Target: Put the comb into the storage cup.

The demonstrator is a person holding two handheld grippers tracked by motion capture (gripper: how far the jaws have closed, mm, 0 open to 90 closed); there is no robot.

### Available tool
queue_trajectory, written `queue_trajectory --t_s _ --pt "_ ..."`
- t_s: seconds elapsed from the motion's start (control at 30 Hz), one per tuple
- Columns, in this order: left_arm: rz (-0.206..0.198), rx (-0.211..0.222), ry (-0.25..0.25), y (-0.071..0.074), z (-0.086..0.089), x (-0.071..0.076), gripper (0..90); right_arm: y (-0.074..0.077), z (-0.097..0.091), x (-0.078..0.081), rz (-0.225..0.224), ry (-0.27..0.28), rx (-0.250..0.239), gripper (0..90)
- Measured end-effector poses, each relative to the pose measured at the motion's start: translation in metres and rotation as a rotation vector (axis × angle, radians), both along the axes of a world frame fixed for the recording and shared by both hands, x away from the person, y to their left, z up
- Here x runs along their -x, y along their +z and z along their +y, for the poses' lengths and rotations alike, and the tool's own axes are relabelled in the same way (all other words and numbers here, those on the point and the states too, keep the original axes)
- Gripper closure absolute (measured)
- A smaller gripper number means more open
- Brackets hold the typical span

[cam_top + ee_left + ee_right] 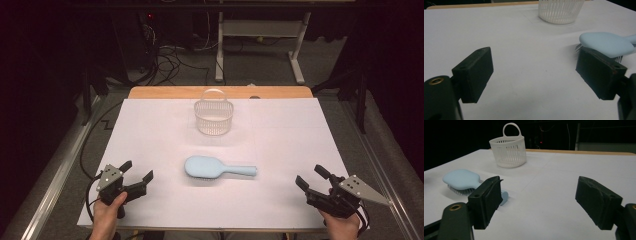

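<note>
A light blue hairbrush (218, 168) lies bristles down in the middle of the white table cover, handle pointing right. Behind it stands a white slatted basket (214, 116) with a loop handle. My left gripper (136, 172) rests near the front left corner, held by a hand, jaws open and empty. My right gripper (313, 179) sits near the front right corner, open with nothing between its jaws. From the left gripper view the hairbrush (607, 44) lies just beyond the right jaw and the basket (560, 11) is farther off. The right gripper view has the hairbrush (462, 180) at left and the basket (509, 150) behind.
The white cover (150, 135) lies over a wooden table whose far edge (165, 92) is bare. Beyond the table, cables (170, 60) trail over the floor beside a white desk frame (260, 35). Dark stands flank both sides.
</note>
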State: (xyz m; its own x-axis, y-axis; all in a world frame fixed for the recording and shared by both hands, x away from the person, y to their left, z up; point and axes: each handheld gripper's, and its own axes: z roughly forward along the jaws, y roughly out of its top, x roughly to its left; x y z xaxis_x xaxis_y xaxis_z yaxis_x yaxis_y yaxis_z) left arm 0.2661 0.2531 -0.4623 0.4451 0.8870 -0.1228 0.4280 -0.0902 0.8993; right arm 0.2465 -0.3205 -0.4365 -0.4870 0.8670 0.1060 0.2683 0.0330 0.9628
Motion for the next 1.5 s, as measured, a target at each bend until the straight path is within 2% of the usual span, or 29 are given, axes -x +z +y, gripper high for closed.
queue_trajectory --t_s 0.13,0.27,0.63,1.03,1.5 --pt "-0.014 0.010 0.000 0.005 -0.002 0.001 15.2 0.000 0.000 0.001 -0.002 0.000 -0.002 22.0" --pt "-0.027 0.040 -0.018 0.012 -0.011 0.001 15.2 -0.001 0.001 0.002 0.005 0.009 0.006 22.0" --pt "-0.029 0.025 -0.101 0.019 -0.040 -0.010 15.1 -0.004 0.000 0.000 0.020 0.024 0.014 21.9" --pt "-0.043 0.023 -0.141 0.024 -0.054 -0.011 15.2 -0.005 0.004 0.000 0.027 0.043 0.034 22.0" --pt "-0.046 0.016 -0.174 0.028 -0.066 -0.014 15.1 -0.006 0.004 -0.001 0.028 0.047 0.033 22.0"
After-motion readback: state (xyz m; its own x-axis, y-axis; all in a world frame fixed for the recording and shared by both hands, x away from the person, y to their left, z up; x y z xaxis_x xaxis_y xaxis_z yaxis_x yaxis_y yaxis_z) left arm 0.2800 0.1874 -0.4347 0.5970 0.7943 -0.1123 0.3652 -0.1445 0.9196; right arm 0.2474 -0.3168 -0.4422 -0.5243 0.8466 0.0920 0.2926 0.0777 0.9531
